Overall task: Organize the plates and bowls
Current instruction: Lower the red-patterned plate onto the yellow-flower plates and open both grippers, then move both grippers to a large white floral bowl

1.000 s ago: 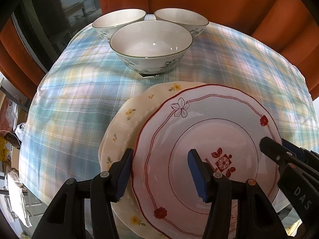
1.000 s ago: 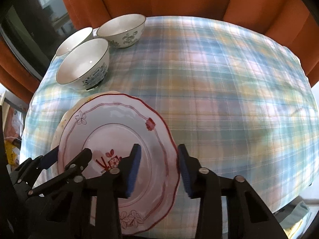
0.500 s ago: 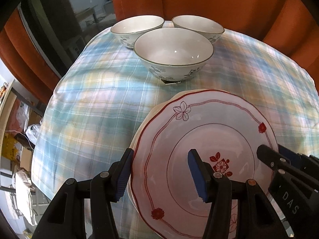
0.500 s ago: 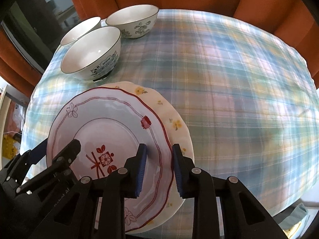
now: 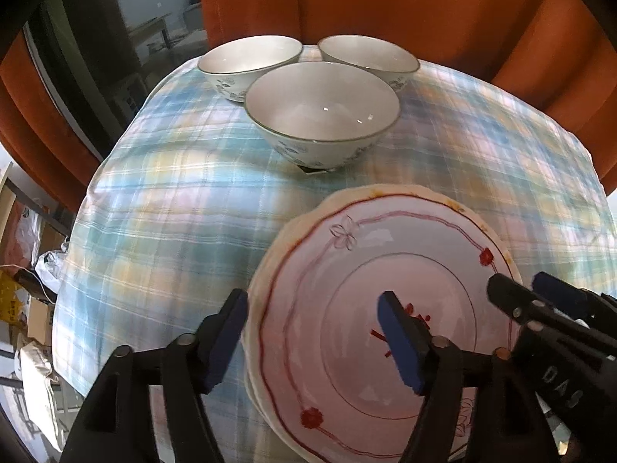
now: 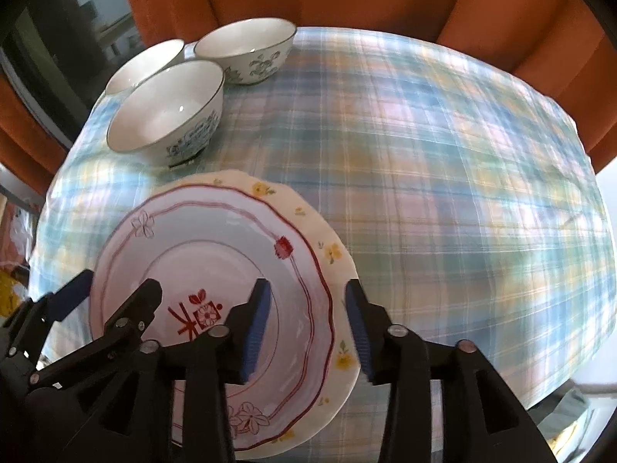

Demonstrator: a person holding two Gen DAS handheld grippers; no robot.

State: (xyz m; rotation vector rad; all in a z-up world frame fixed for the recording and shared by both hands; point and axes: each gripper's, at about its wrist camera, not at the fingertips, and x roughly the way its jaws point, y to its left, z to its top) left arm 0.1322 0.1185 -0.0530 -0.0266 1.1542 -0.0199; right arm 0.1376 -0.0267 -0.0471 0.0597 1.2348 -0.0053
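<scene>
A white plate with red trim lies on top of a cream plate with yellow flowers near the table's front edge. My left gripper is open, straddling the stack's left rim. My right gripper is open, straddling the stack's right rim; it also shows in the left wrist view. Three white bowls with blue flowers stand behind: a near one and two farther ones.
The plaid tablecloth covers a small table. Orange curtains hang behind it. A dark window or cabinet is at the left. Clutter and boxes lie on the floor at the left.
The red-trimmed plate has been slid over the cream plate and now lies on it. My right gripper, nearly shut on the rim half a second ago, has opened wide. Both cameras drew back a little.
</scene>
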